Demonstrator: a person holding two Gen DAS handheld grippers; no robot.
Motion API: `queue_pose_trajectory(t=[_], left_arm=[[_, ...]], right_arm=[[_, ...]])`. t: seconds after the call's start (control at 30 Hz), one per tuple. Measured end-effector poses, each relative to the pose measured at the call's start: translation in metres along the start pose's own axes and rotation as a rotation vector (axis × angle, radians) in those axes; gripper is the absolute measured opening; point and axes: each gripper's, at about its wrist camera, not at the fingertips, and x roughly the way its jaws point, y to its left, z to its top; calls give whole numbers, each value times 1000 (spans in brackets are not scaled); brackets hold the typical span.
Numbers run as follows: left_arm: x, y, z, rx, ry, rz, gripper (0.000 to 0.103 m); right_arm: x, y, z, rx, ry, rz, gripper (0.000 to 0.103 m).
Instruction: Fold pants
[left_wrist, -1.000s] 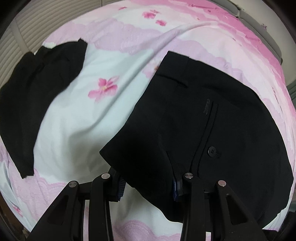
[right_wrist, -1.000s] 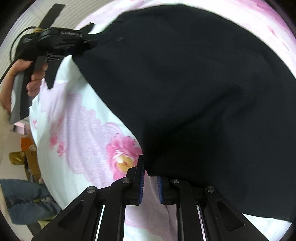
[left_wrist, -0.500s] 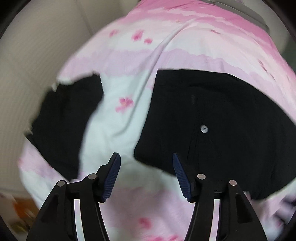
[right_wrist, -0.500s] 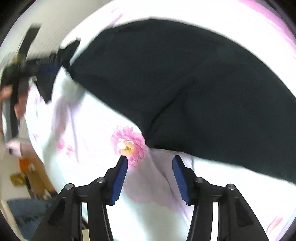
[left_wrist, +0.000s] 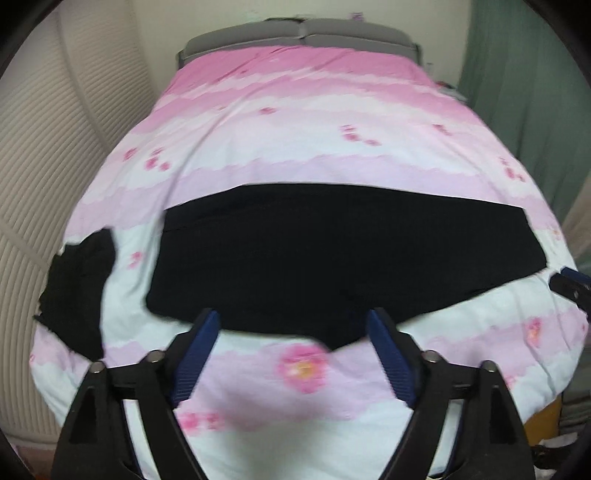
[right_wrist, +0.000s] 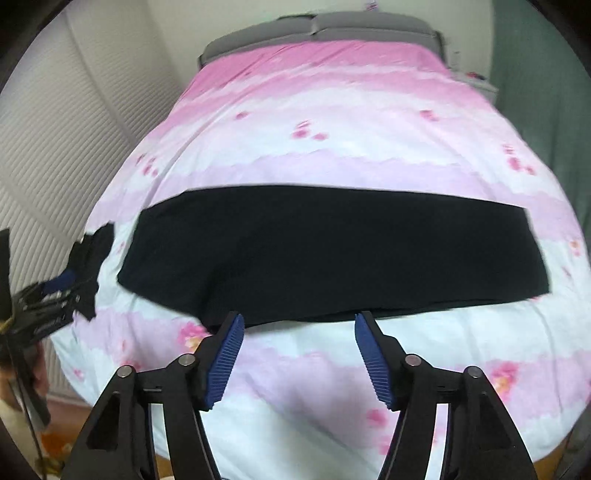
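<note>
Black pants (right_wrist: 332, 251) lie flat across the pink bedspread (right_wrist: 332, 122); the right gripper (right_wrist: 299, 325) hangs above them, jaws opening, nothing between.

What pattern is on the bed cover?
Pink-and-white bands with pink flowers on the bed cover, clearest in the left wrist view.

Both wrist views look from above the foot of the bed (left_wrist: 332, 122), angled down toward the headboard (right_wrist: 317, 26) at 12 o'clock, well back from the bedding. Both share the black pants (left_wrist: 332, 258) lying across mid-frame; the right wrist view catches the left gripper (right_wrist: 40, 306) at 9 o'clock
</note>
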Motion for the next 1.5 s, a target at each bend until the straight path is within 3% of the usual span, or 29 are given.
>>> queue_pose_trajectory(t=[0.17,0.27,0.37,0.57,0.73,0.83,1.0,1.5], left_arm=[[-1,-104,8,86,-36,-11,85],[6,-162,10,63,-32,30,85],[15,-216,11,26,-26,18,85],[58,-312,22,8,35,23,85],[97,-387,32,69,60,15,85],[122,-419,40,71,95,2,85],[159,-454,48,85,139,-7,85],[180,-490,43,108,197,-35,85]], right_arm=[[-31,-82,-1,94,-76,-36,64],[-39,-137,-1,111,-87,-31,64],[-41,-198,5,107,-77,-7,64],[-20,-296,13,130,-43,-73,64],[11,-368,12,204,-16,-128,64],[34,-405,12,256,5,-125,61],[74,-439,8,282,64,-95,44],[126,-460,-4,279,134,-44,41]])
